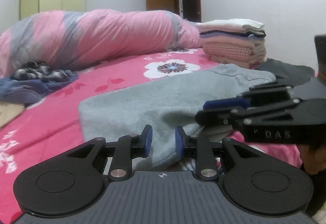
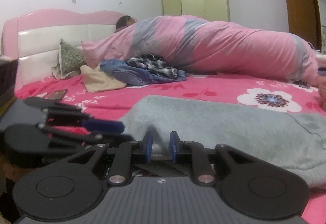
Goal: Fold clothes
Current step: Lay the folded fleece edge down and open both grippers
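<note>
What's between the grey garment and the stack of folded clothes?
In the left wrist view, a dark grey garment lies between the grey garment and the stack of folded clothes.

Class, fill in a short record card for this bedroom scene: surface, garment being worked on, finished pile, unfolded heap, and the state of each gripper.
surface: bed with pink floral sheet
garment in work: grey fleece garment, lying flat near the bed's front edge
finished pile: stack of folded clothes, beyond the grey garment
unfolded heap: denim and plaid clothes, beside the pink duvet
left gripper: jaws slightly apart over the grey garment's edge, nothing pinched
right gripper: jaws slightly apart, nothing pinched
</note>
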`<move>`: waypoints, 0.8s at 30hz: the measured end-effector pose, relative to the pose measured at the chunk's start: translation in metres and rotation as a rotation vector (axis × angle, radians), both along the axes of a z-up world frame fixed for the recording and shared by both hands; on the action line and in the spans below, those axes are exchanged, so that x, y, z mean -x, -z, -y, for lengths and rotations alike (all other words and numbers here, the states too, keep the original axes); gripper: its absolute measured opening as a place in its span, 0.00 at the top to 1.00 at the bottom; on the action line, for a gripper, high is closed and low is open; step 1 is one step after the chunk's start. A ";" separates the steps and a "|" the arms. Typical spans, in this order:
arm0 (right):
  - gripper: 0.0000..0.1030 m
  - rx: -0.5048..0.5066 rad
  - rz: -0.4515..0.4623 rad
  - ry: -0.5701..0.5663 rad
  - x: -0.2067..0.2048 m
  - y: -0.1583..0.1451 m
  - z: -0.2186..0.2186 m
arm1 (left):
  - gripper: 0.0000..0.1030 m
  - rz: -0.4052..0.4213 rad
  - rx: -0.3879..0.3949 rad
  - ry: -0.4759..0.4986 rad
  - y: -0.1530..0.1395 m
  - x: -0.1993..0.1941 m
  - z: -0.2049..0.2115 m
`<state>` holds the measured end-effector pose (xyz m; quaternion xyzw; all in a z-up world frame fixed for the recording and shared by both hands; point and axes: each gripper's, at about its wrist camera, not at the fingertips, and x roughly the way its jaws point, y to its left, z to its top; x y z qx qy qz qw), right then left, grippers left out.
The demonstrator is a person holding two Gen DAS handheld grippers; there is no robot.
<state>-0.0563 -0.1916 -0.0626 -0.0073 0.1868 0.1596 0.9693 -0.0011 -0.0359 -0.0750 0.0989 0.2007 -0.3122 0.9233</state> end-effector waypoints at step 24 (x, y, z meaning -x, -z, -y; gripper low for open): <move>0.94 0.128 -0.018 -0.076 -0.002 0.016 -0.004 | 1.00 0.146 -0.135 0.047 0.028 0.022 0.000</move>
